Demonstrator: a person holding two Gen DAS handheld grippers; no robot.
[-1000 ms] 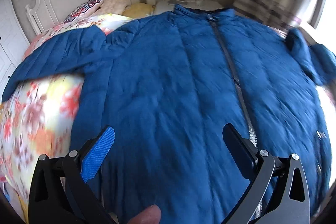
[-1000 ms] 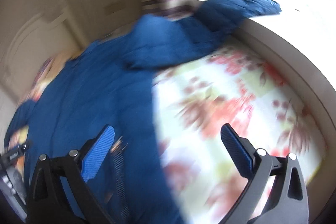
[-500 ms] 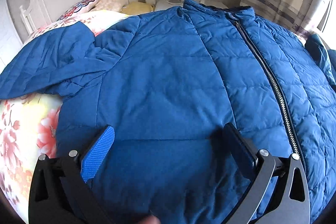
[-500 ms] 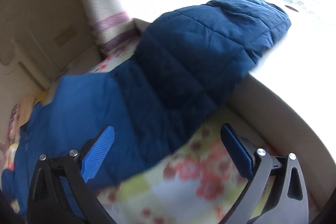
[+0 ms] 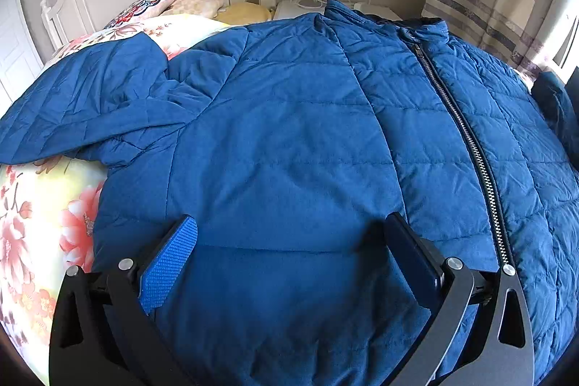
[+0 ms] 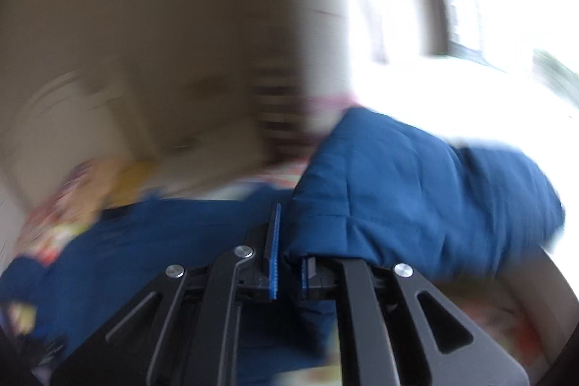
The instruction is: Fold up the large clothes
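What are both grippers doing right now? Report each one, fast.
Left gripper: open, holding nothing, jaws wide over the blue jacket.
Right gripper: shut on the jacket's sleeve.

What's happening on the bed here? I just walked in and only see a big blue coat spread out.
A person with a gripper in each hand is folding a blue quilted jacket laid zipped-up on a floral bedspread. The right gripper has shut on the end of one sleeve; that view is blurred. The left gripper hangs open over the jacket's lower front, holding nothing. No fold shows yet.
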